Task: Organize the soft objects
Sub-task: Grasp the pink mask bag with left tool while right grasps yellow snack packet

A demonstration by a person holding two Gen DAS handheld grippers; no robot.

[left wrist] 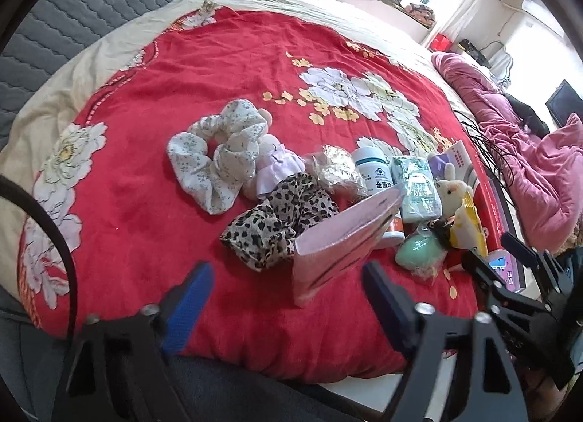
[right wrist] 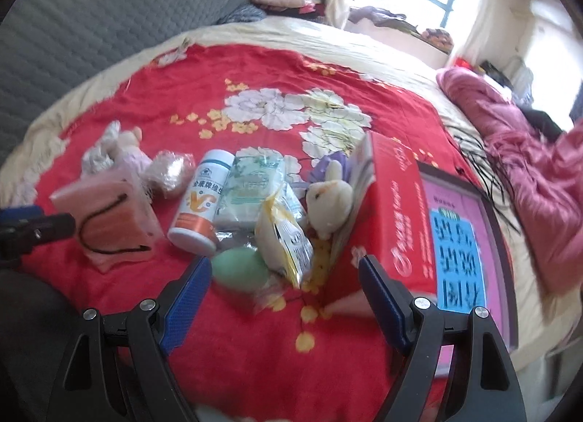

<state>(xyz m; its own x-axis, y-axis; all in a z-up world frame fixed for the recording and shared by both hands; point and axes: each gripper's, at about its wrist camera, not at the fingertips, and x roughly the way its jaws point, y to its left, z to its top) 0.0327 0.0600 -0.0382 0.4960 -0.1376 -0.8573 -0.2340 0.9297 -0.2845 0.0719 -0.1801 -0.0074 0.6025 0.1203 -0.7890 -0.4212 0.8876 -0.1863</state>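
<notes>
On the red flowered bedspread [left wrist: 145, 203] lie a white floral scrunchie [left wrist: 215, 156], a leopard-print scrunchie [left wrist: 277, 221] and a pink plush doll [left wrist: 273, 167]. A pink paper bag [left wrist: 339, 239] stands just ahead of my left gripper [left wrist: 288, 298], which is open, its pads clear of the bag. In the right wrist view my right gripper [right wrist: 286, 294] is open and empty. It hovers over a green egg-shaped sponge [right wrist: 237, 269] in clear wrap and a yellow packet [right wrist: 288, 243]. A white bunny plush [right wrist: 328, 199] leans on the red box [right wrist: 393, 203].
A white bottle [right wrist: 204, 203] and a tissue pack [right wrist: 251, 181] lie among the soft things. A pink and blue printed board [right wrist: 459, 225] lies right of the red box. A pink quilt [left wrist: 528, 167] and black cables [left wrist: 484, 145] are at the right, a grey padded headboard [left wrist: 91, 3] at the left.
</notes>
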